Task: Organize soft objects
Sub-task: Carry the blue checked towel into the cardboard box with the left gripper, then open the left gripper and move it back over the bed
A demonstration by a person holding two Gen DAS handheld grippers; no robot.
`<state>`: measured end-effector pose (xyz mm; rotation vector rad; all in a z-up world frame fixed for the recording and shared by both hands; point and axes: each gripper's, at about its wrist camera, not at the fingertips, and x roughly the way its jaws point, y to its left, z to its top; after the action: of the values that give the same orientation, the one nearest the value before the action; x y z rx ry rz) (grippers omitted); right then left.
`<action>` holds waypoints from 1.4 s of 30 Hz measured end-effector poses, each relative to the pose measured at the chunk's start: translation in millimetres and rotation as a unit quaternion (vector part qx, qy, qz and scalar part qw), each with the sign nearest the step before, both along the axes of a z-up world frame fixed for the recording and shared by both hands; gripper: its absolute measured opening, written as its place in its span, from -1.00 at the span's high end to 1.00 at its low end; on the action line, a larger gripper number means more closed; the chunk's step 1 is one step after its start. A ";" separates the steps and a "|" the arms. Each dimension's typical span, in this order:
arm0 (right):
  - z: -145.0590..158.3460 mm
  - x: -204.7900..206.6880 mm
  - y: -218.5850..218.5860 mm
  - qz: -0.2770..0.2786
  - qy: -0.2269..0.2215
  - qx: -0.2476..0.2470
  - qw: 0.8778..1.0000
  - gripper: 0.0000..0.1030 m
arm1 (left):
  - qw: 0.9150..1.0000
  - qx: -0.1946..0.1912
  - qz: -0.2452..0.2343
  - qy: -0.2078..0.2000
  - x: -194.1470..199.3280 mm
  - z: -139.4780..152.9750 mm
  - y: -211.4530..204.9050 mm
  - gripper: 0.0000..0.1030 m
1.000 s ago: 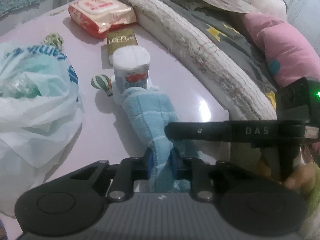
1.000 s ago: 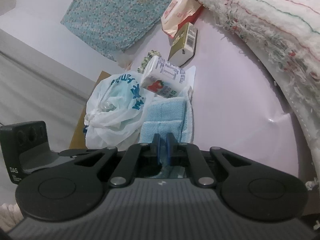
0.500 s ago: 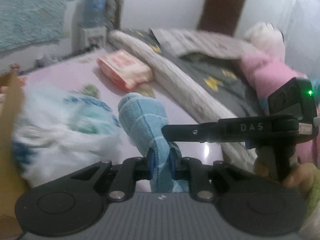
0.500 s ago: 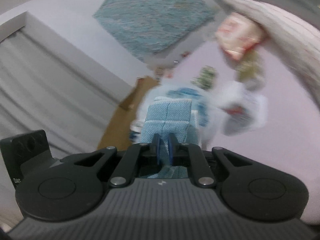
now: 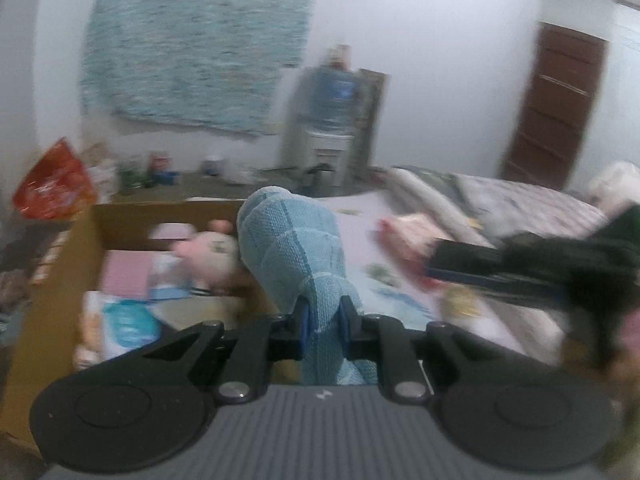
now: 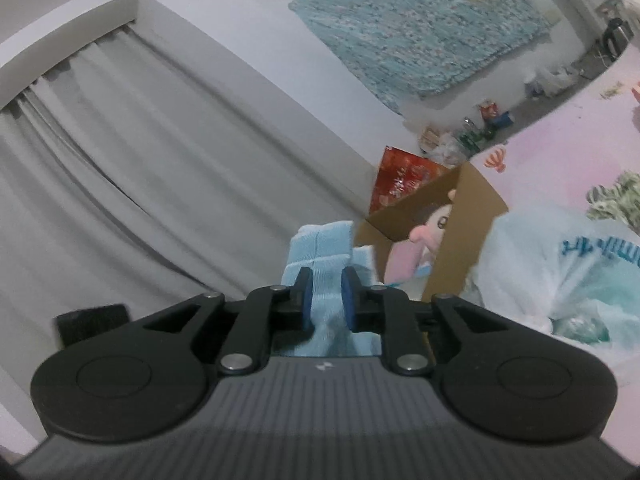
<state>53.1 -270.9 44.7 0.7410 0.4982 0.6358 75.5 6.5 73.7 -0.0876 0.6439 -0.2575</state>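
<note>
**A:** What have you got in your hands?

**B:** My left gripper [image 5: 322,322] is clamped on a light blue towel [image 5: 294,248]; the cloth is pinched tight between the two blue pads and bulges up in a rolled hump just beyond them. My right gripper [image 6: 325,304] has the same blue towel [image 6: 322,256] between its pads too. Its jaws have just been opening a little, but the cloth fills the gap and both pads press on it, so I am gripping it there as well.

**A:** Where is the towel, then?

**B:** Up in the air, held between both grippers, with nothing under it touching it. Seen from the left, the right gripper's black arm [image 5: 532,264] reaches in from the right, badly blurred.

**A:** And just beyond it?

**B:** An open cardboard box [image 5: 52,280] sits near, to the left. Inside lies a doll [image 5: 208,254] with a pink face, on pink and pale blue soft things I cannot make out clearly. From the right view the box wall [image 6: 468,224] stands just past the towel, and a white plastic bag [image 6: 560,264] bulges right beside it on the pink table [image 6: 560,160].

**A:** Farther off?

**B:** A red bag [image 5: 52,188] behind the box, a water dispenser [image 5: 334,120] by the far wall, a blue patterned cloth [image 5: 200,40] hanging above, and a brown door [image 5: 556,104] at far right. Grey curtains [image 6: 120,160] fill the left of the right view.
</note>
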 end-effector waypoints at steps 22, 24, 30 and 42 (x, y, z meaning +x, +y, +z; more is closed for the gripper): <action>-74.6 -7.5 -57.3 -0.068 0.091 0.009 0.994 0.46 | 0.972 -0.011 -0.022 0.235 161.8 -146.4 47.0 0.66; -76.7 -6.8 -59.6 -0.068 0.094 0.011 0.993 0.46 | 0.968 -0.006 -0.025 0.252 163.1 -151.5 44.1 0.63; -78.1 -12.3 -68.7 -0.078 0.094 0.010 0.992 0.36 | 0.968 0.008 -0.006 0.251 157.8 -140.8 43.2 0.37; -77.2 -59.2 -104.4 -0.141 0.099 -0.020 0.985 0.02 | 0.984 0.019 0.049 0.172 117.1 -77.3 52.5 -0.60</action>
<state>-6.1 -375.3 -32.5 0.8243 0.5738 0.2877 192.6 58.9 -3.6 -0.1281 0.9848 -0.1348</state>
